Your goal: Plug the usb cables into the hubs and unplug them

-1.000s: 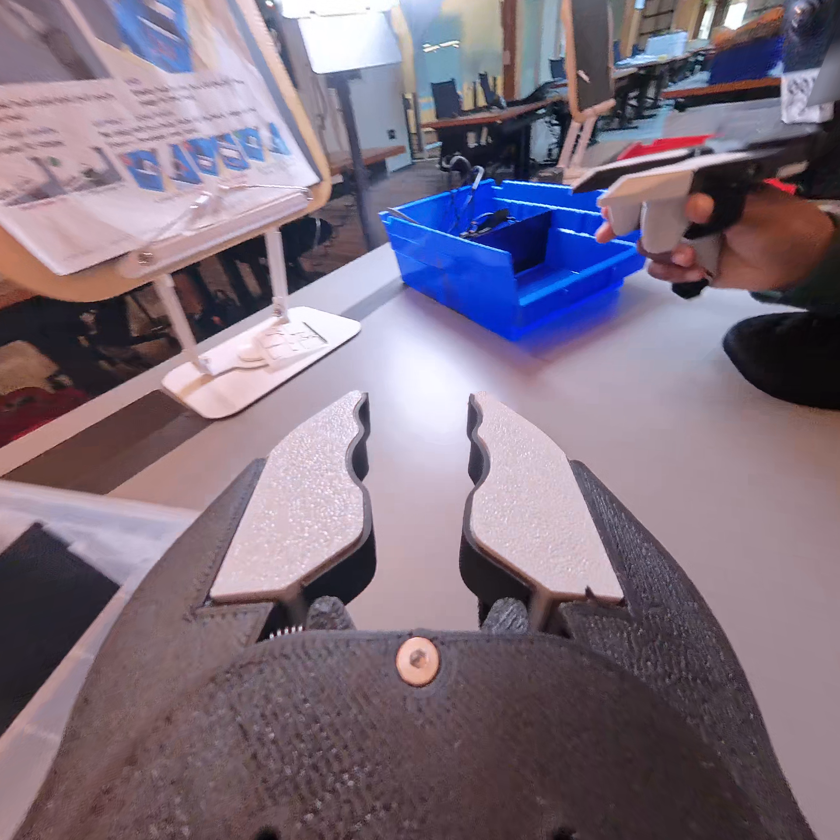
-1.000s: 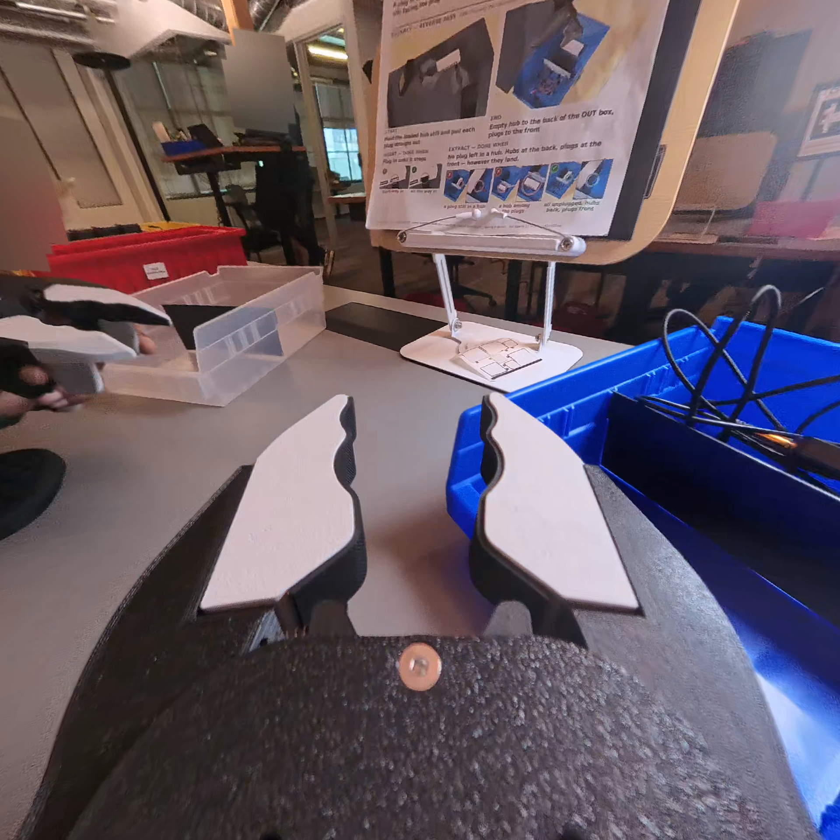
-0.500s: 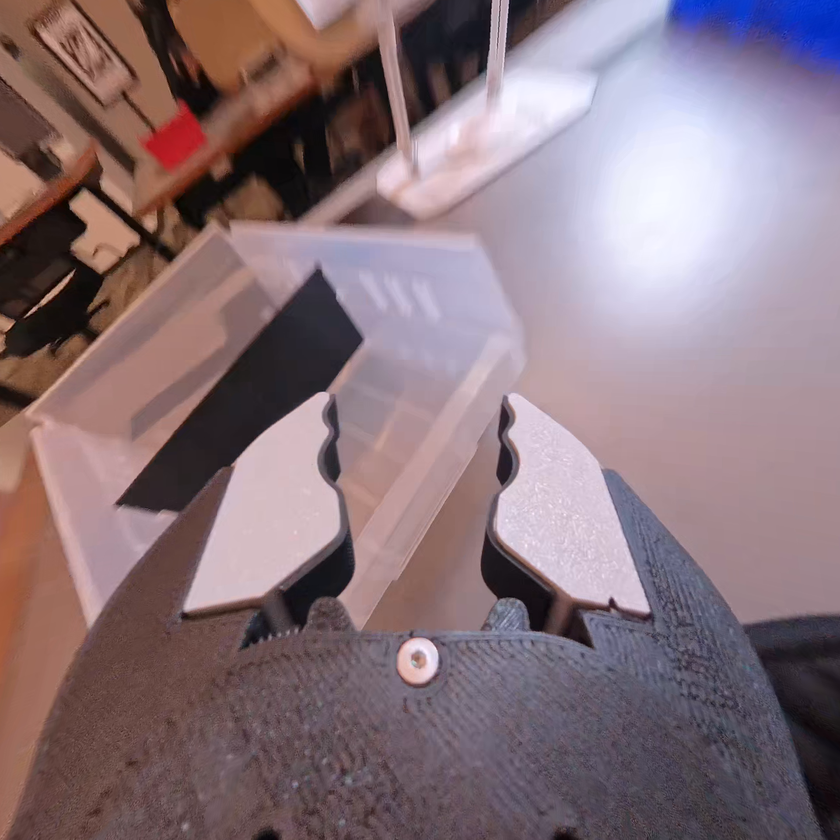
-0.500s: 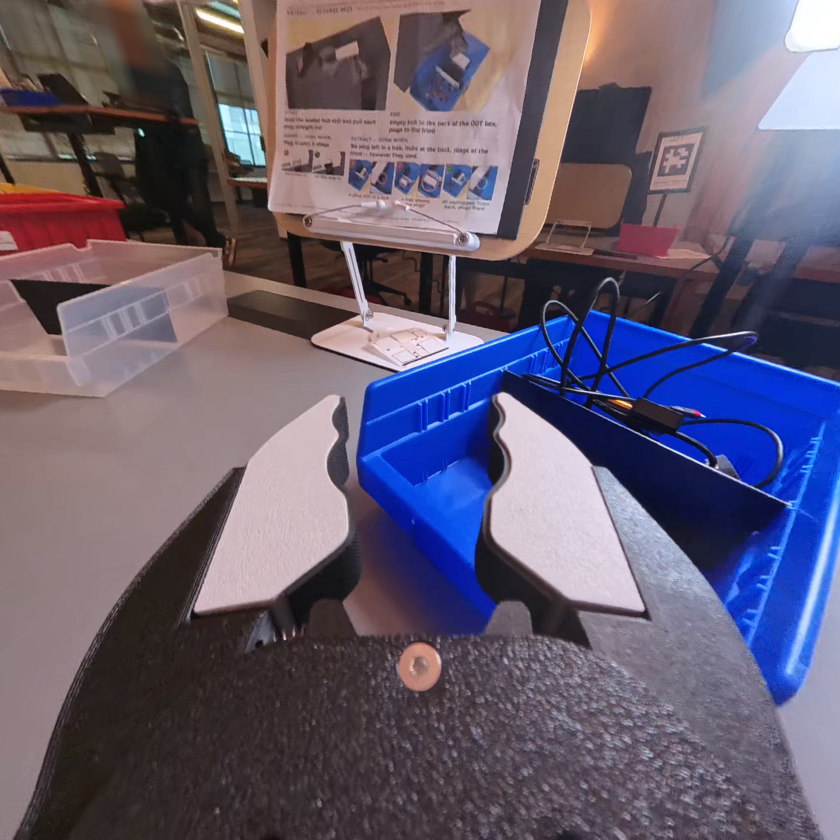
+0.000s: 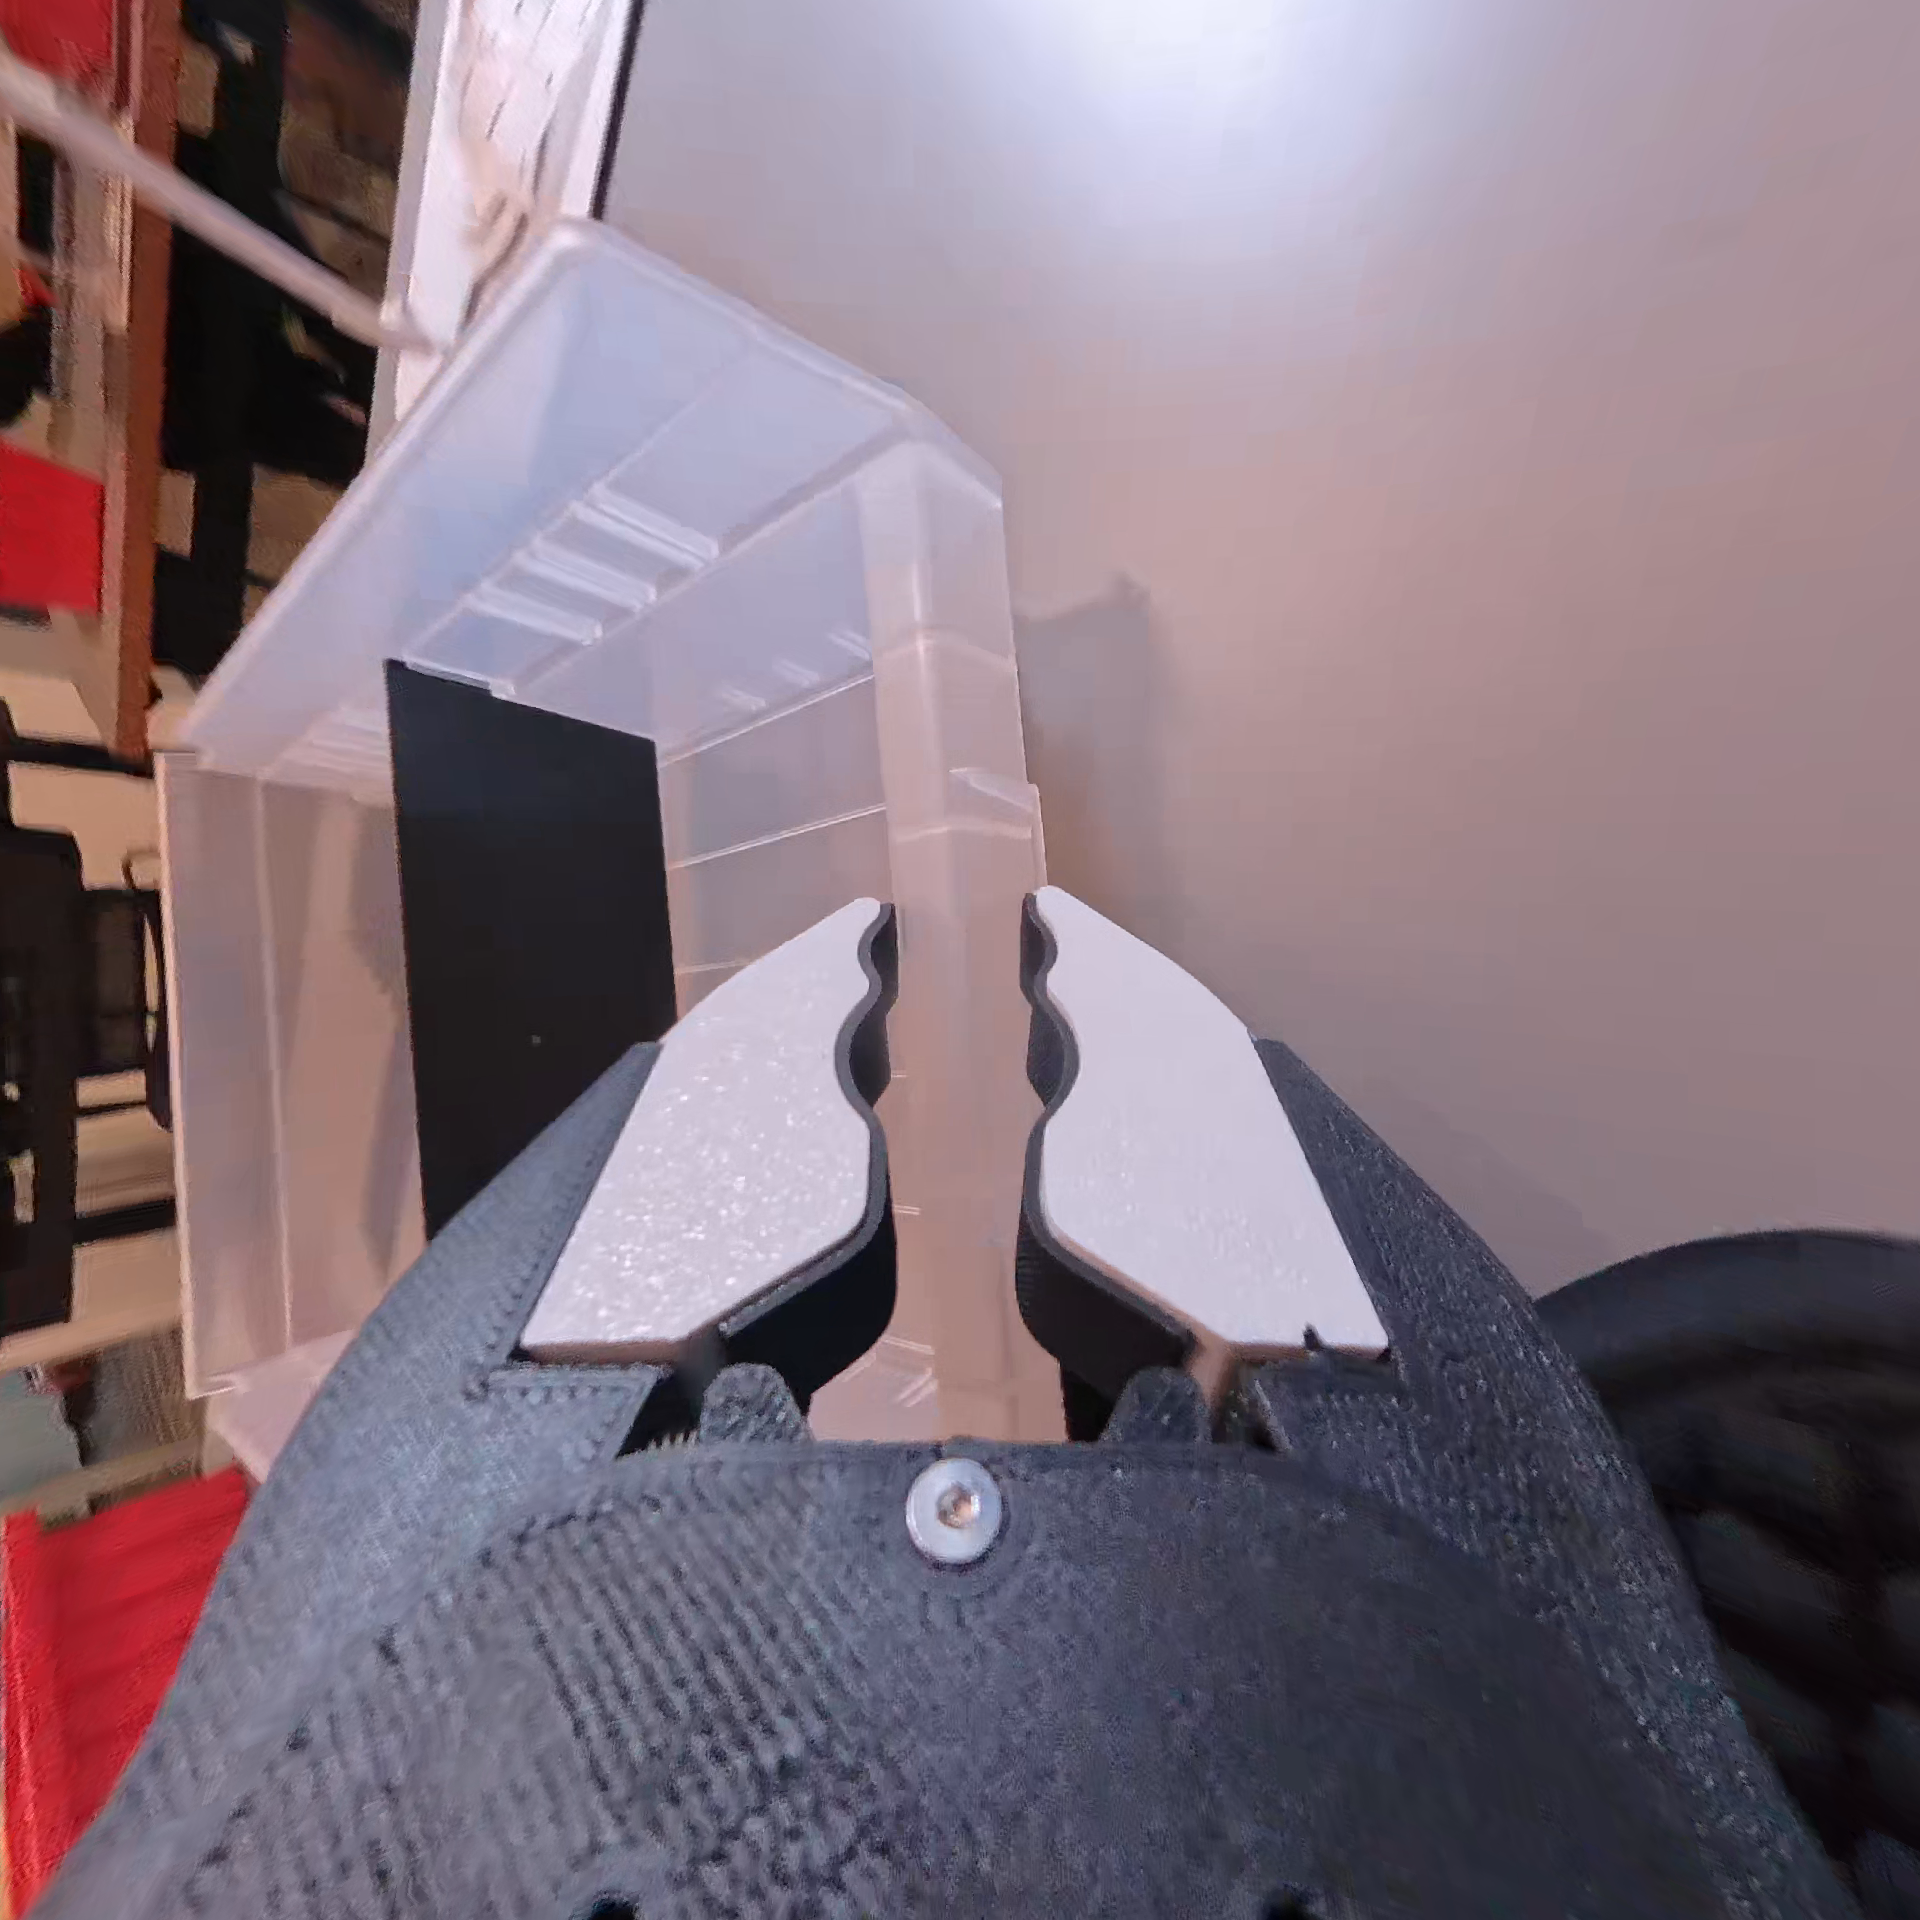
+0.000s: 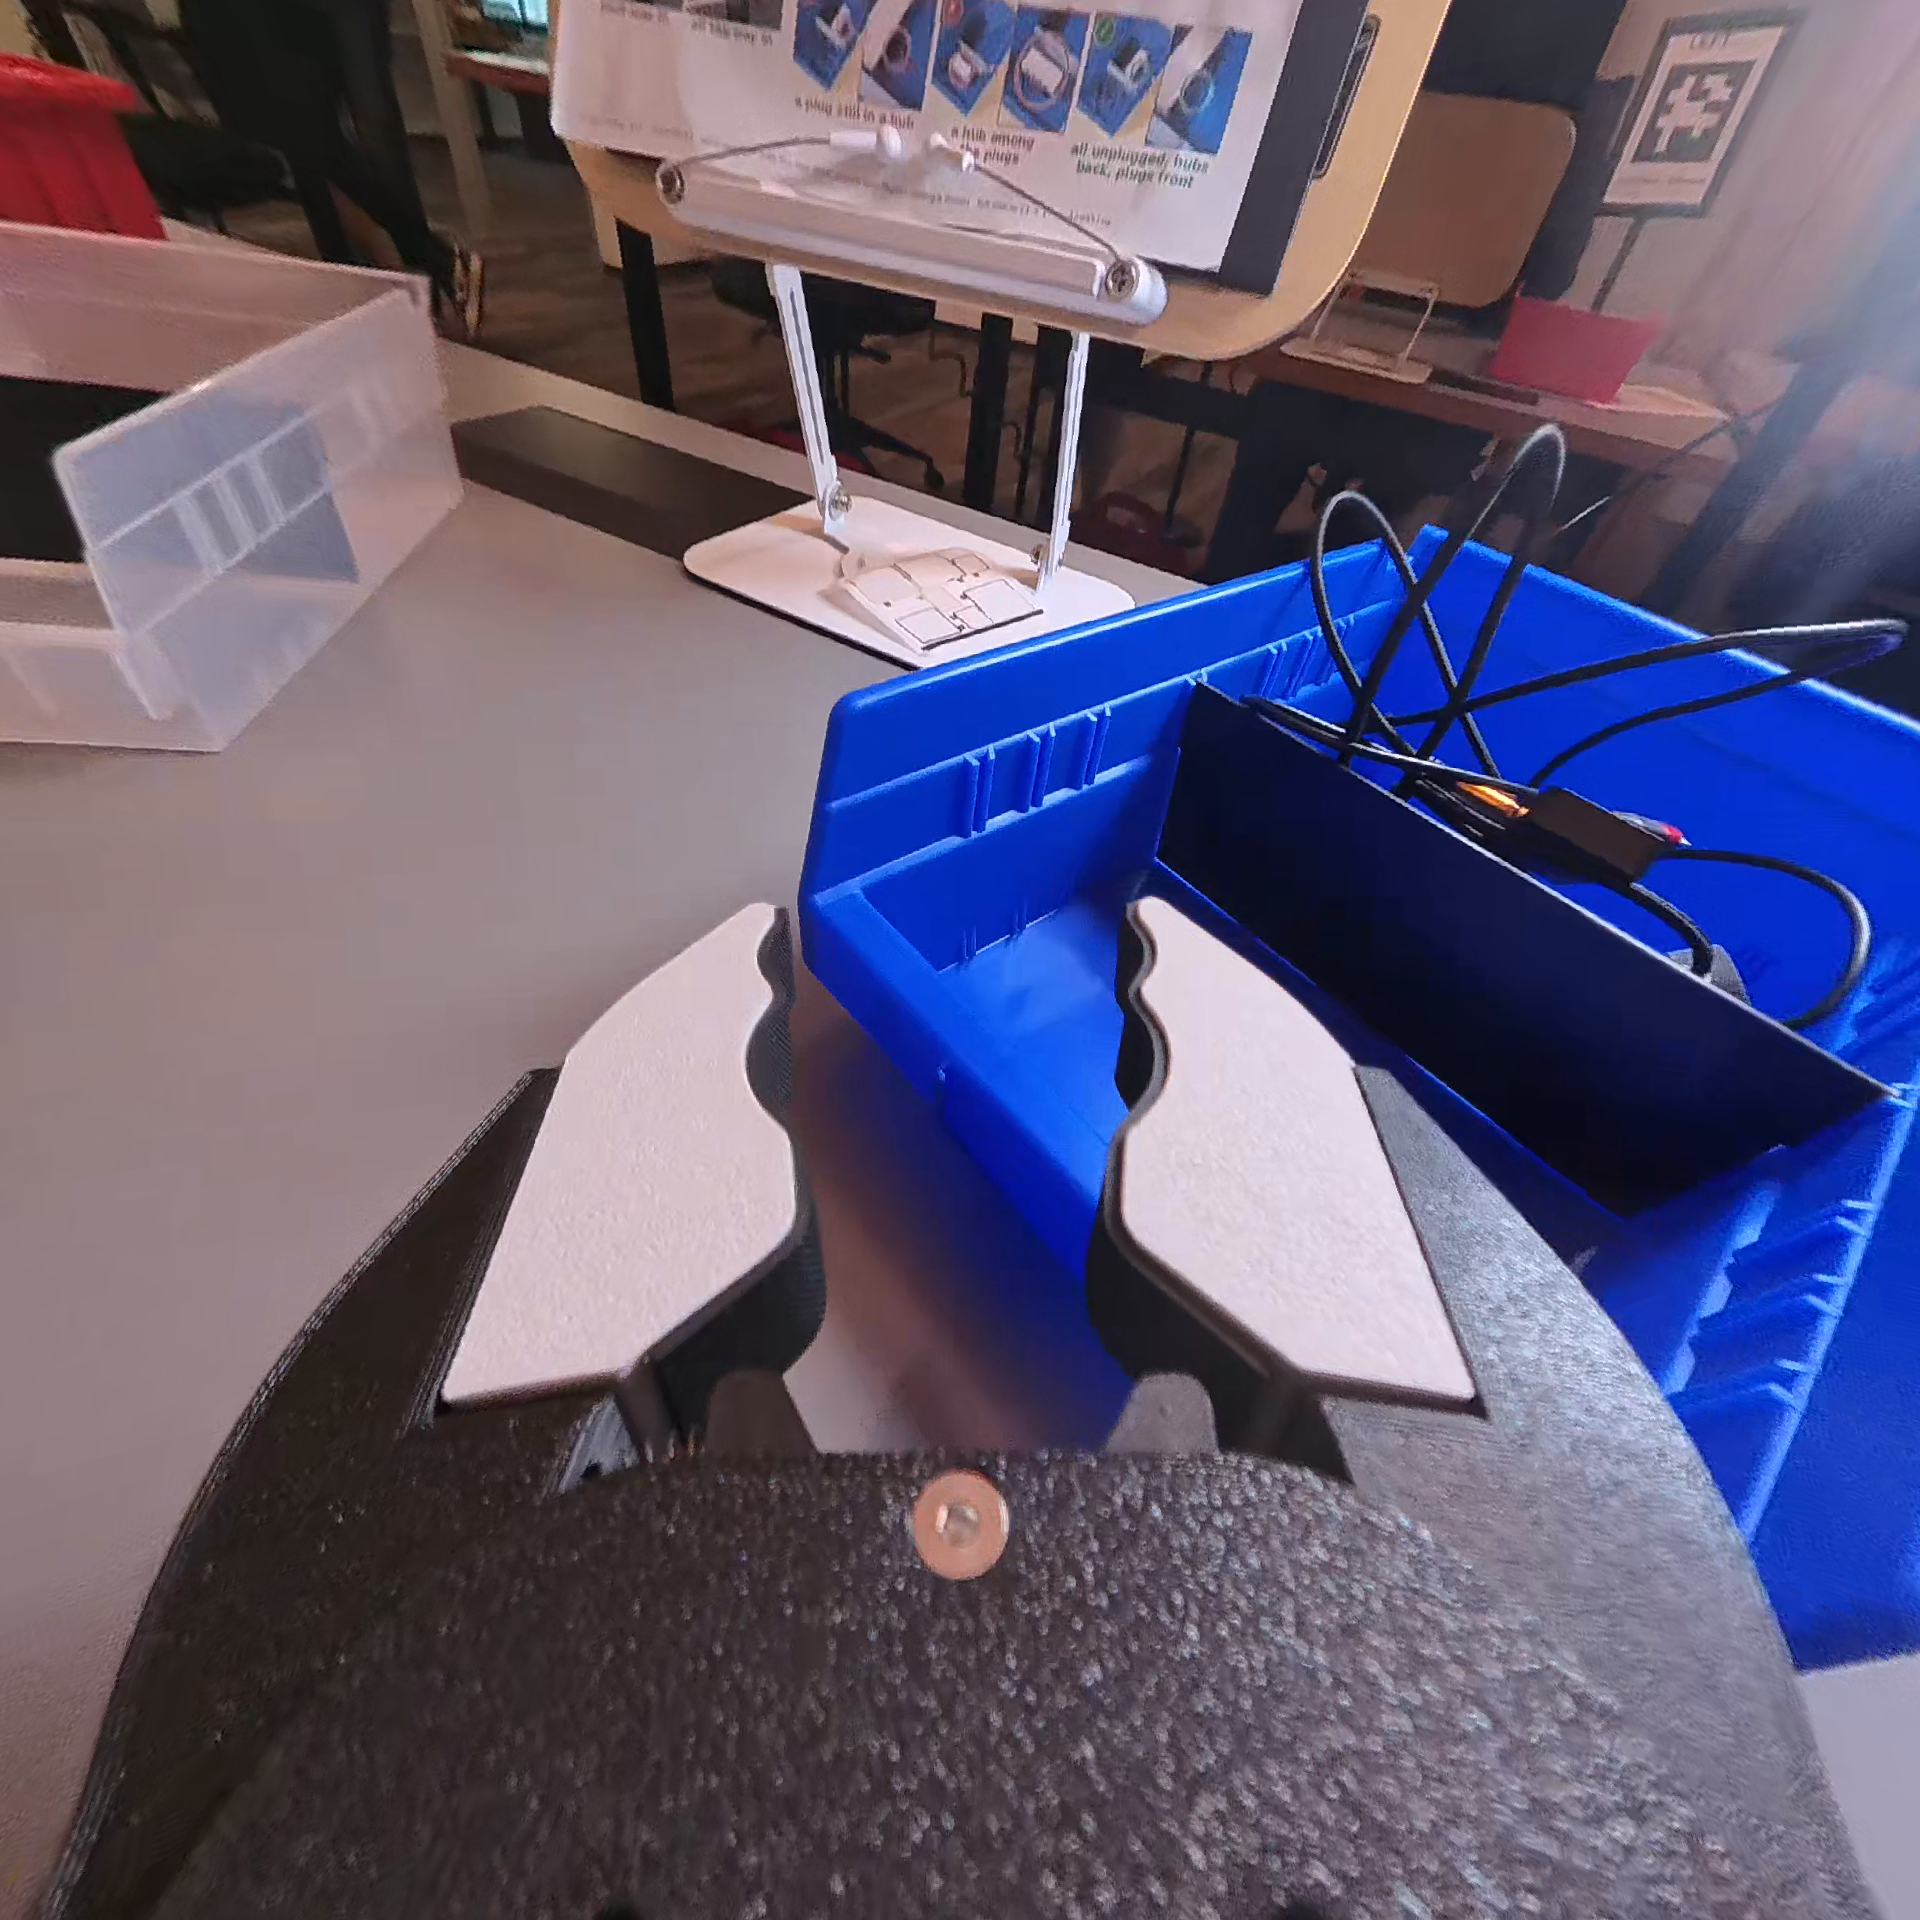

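Note:
A blue bin [image 6: 935, 790] with a black divider [image 6: 1455, 935] stands on the grey table. Its rear compartment holds tangled black USB cables [image 6: 1382, 644] and a black hub [image 6: 1590, 831]. My right gripper [image 6: 956, 925] is open and empty; its jaws straddle the bin's near corner, the left finger outside and the right finger over the empty front compartment. My left gripper [image 5: 956, 920] is closed on the rim wall of a clear plastic bin [image 5: 623, 499], which has a black divider [image 5: 530, 935] and shows no cables. The clear bin also shows in the right wrist view [image 6: 208, 499].
A white stand [image 6: 914, 592] with an instruction sheet stands at the table's far edge between the bins. A black round pad [image 5: 1766, 1455] lies on the table beside the left gripper. A red bin [image 6: 52, 135] sits far left. Desks and chairs stand behind.
My left gripper swung from the blue bin's side to the clear bin, rolled over, and narrowed its jaws onto the bin's wall. My right gripper moved in and tipped down over the blue bin's corner.

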{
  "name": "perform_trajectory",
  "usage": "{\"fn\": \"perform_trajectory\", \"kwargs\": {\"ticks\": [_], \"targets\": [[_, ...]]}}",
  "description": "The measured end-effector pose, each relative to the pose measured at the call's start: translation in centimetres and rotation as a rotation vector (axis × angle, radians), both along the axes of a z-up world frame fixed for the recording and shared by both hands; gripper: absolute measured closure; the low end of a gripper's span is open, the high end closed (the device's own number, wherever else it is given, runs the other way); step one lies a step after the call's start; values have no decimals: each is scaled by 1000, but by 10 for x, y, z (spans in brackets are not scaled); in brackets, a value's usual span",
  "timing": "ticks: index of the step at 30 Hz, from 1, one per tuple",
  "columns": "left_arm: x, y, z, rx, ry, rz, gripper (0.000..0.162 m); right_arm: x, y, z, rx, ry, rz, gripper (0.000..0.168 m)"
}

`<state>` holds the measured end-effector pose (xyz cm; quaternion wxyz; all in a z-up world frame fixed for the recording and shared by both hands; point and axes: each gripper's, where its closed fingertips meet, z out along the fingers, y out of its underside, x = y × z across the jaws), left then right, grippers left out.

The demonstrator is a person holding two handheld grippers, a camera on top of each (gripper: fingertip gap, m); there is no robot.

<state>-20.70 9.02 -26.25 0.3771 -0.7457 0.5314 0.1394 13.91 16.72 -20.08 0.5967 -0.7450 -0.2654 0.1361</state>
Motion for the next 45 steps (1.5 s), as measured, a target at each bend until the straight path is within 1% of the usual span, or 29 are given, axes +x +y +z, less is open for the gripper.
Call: {"fn": "perform_trajectory", "kwargs": {"ticks": [1, 6, 11, 13, 16, 17, 19, 23, 26, 27, 29, 32, 33, 36, 37, 45], "targets": [[14, -2, 0, 1, -1, -36, 139, 0, 1, -2, -4, -13, -1, 108], [79, -10, 0, -42, -66, -217, 139, -2, -1, -7, 8, -88, -11, 108], [114, 3, 0, -31, -65, -302, 139, -3, -1, -8, 21, -125, -17, 108], [122, 6, 0, -30, -78, -334, 139, -3, -1, -10, 21, -136, -19, 108], [123, 8, 3, -4, -110, -311, 134, -2, -1, -10, 23, -147, -26, 108], [125, 5, 8, 8, -153, -310, 133, -1, -1, -9, 26, -150, -31, 108], [129, -5, 21, 1, -276, -309, 124, 1, -2, -6, 35, -157, -44, 108], [131, -22, 43, 21, -439, -306, 121, 5, -2, -9, 27, -188, -52, 108], [132, -35, 48, 20, -496, -312, 121, 8, -2, -25, -29, -307, -27, 100], [131, -38, 49, 23, -500, -313, 120, 10, -3, -33, -54, -371, -11, 95], [132, -45, 49, 19, -503, -319, 120, 14, -3, -48, -93, -509, 18, 94], [137, -50, 50, 13, -518, -329, 120, 20, 1, -71, -173, -691, 45, 103], [138, -52, 49, 6, -524, -331, 120, 24, 4, -74, -175, -750, 34, 105], [140, -53, 44, 0, -511, -332, 120, 30, 12, -72, -143, -860, 1, 129], [140, -53, 42, -2, -505, -331, 120, 30, 12, -72, -140, -870, 4, 132], [140, -49, 42, -10, -520, -308, 121, 25, 2, -71, -114, -888, 35, 133]]}}
